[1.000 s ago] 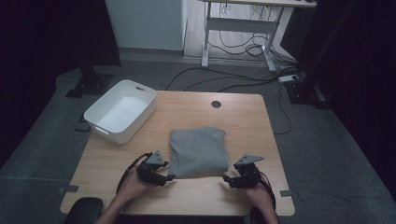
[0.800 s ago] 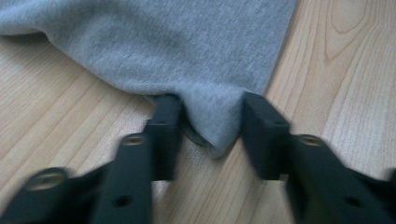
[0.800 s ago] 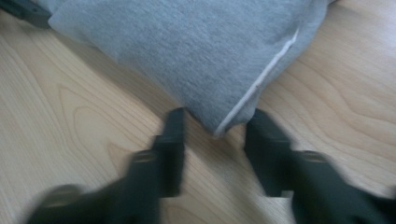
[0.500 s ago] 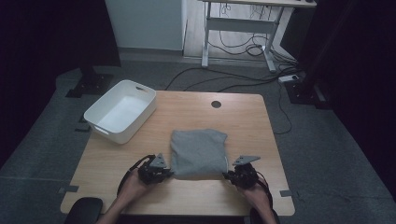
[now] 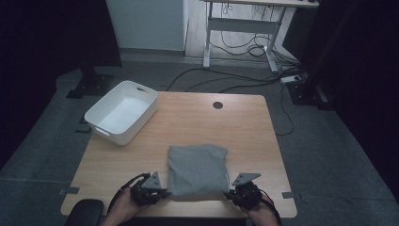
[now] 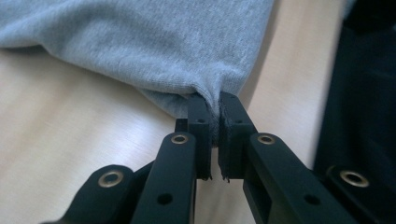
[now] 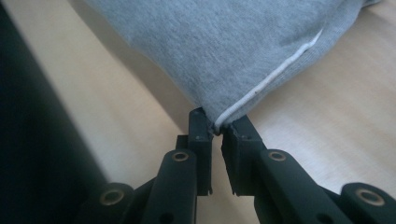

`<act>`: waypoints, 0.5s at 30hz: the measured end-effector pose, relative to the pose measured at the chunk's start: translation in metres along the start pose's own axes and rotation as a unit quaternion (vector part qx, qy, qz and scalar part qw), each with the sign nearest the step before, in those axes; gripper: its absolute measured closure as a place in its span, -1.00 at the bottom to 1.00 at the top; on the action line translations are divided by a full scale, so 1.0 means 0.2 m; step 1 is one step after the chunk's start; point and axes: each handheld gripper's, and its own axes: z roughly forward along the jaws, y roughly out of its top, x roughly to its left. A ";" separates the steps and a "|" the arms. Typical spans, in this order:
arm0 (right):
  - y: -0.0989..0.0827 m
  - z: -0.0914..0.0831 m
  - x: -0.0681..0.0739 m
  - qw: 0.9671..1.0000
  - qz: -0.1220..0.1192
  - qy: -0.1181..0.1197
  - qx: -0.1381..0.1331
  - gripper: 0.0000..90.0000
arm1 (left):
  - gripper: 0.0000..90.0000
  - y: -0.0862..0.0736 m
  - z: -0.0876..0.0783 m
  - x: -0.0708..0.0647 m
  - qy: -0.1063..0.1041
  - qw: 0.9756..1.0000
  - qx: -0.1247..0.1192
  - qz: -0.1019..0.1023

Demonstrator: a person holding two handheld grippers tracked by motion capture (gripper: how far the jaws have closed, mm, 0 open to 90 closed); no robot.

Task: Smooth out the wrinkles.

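Dim, dark-edged high view; both gripper views are bright, softly blurred up close.

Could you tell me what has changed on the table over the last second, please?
Both hands drew back slightly toward the near table edge. The left gripper and the right gripper are each shut on a near corner of the grey cloth, which shifted slightly toward the person with them. The white bin did not move.

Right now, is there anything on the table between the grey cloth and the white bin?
Nothing visible does. In the high view the wooden table is bare between the grey cloth and the white bin. The left gripper and right gripper each pinch a near corner of the cloth.
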 end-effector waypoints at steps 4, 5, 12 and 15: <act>-0.02 -0.01 0.04 1.000 -0.004 0.008 0.006 0.80 | 0.85 -0.03 -0.01 -0.03 -0.007 1.000 -0.003 0.001; -0.02 -0.01 0.04 1.000 -0.004 0.008 0.007 0.79 | 0.82 -0.04 -0.02 -0.03 -0.010 1.000 -0.008 -0.003; 0.02 -0.08 -0.06 0.999 0.021 -0.006 -0.035 -0.11 | -0.13 -0.02 -0.12 0.12 0.018 0.997 -0.056 -0.042; 0.05 -0.10 -0.13 0.997 0.044 -0.029 -0.055 -0.39 | -0.35 -0.01 -0.14 0.22 0.048 0.995 -0.063 -0.067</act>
